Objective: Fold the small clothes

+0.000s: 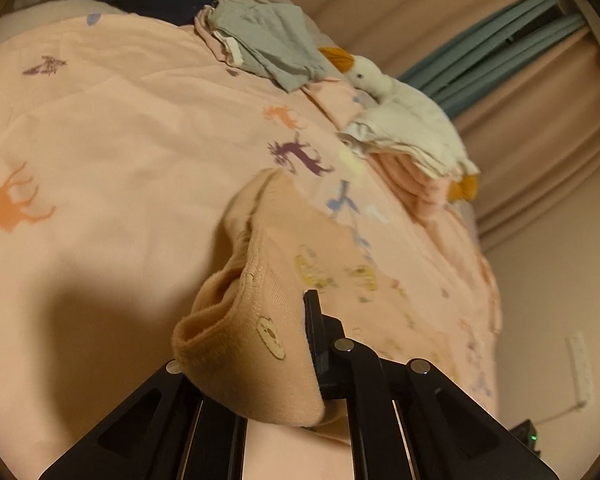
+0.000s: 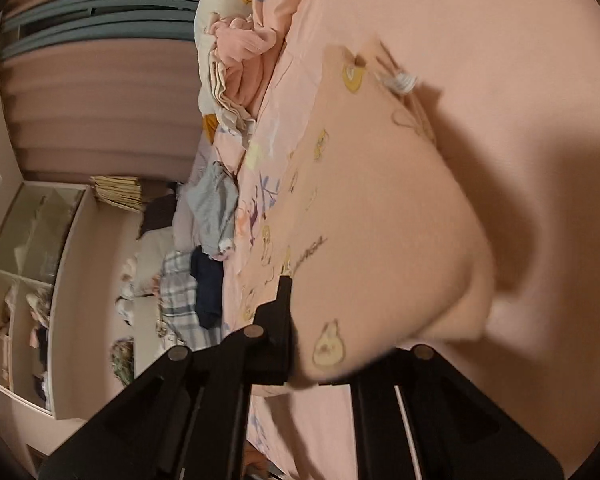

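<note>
Left tool [image 1: 284, 344] clenched on the ribbed edge of a small peach garment [image 1: 252, 320], just beside a round button [image 1: 271, 338]. Garment lifted above the bed cover [image 1: 100, 140] with its deer print. Farther right on the bed, a grey garment [image 1: 272, 44] and a white goose toy [image 1: 400, 112]. Right tool [image 2: 340, 320] clenched on the same peach garment [image 2: 380, 220], printed with small yellow animals.

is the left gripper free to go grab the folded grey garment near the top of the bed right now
Probably not yet. The left gripper is shut on the peach printed baby garment. The grey garment lies far across the peach animal-print duvet, with nothing between, so the path looks free once it lets go.
</note>
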Available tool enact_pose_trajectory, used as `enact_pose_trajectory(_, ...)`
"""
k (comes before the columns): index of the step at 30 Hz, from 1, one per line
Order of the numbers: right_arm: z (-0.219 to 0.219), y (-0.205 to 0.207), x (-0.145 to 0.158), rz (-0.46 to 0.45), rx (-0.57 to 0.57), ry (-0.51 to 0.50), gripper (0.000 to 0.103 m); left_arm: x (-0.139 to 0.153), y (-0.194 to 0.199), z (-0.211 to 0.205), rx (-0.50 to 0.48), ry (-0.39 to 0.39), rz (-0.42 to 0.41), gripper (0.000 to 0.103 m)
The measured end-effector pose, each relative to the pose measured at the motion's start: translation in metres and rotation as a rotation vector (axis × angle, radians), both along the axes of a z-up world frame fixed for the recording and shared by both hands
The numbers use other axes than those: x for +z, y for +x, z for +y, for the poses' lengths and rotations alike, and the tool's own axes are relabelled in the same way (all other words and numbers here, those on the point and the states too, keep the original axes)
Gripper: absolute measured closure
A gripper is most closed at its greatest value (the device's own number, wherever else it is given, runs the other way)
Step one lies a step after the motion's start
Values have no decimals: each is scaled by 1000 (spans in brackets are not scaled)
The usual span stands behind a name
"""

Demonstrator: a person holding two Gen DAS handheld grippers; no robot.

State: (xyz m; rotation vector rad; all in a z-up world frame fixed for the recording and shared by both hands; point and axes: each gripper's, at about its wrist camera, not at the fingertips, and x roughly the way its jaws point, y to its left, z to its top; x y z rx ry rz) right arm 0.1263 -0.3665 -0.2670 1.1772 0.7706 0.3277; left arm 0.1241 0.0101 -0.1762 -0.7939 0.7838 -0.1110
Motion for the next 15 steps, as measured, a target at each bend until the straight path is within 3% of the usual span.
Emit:
enact_pose_trajectory(5,3,-34,17,-45,17,-52,95,-3,-22,0,-17,-22,16,98)
enact_pose_trajectory(8,13,-45,13,31,49,-286,90,-32,-24,-2,-53,-5,137,96)
enact_pose_trajectory(9,13,-49,1,88,52,-305,86,-44,-23,-2,-73,-43,204,81)
enact_pose_trajectory(10,10,-53,-11,130,58,-270,78,-52,-22,-1,-87,-93,225,72)
enact_pose_trajectory(11,6,-57,-20,135,56,-212,73,-54,-28,2,-83,-156,200,66)
enact_pose_trajectory(13,-5,-65,-31,118,9,-93,51,-47,-38,4,-66,-236,132,36)
enact_pose_trajectory(15,-10,-71,-28,105,-21,-39,36,-40,-42,-1,-117,-318,57,26)
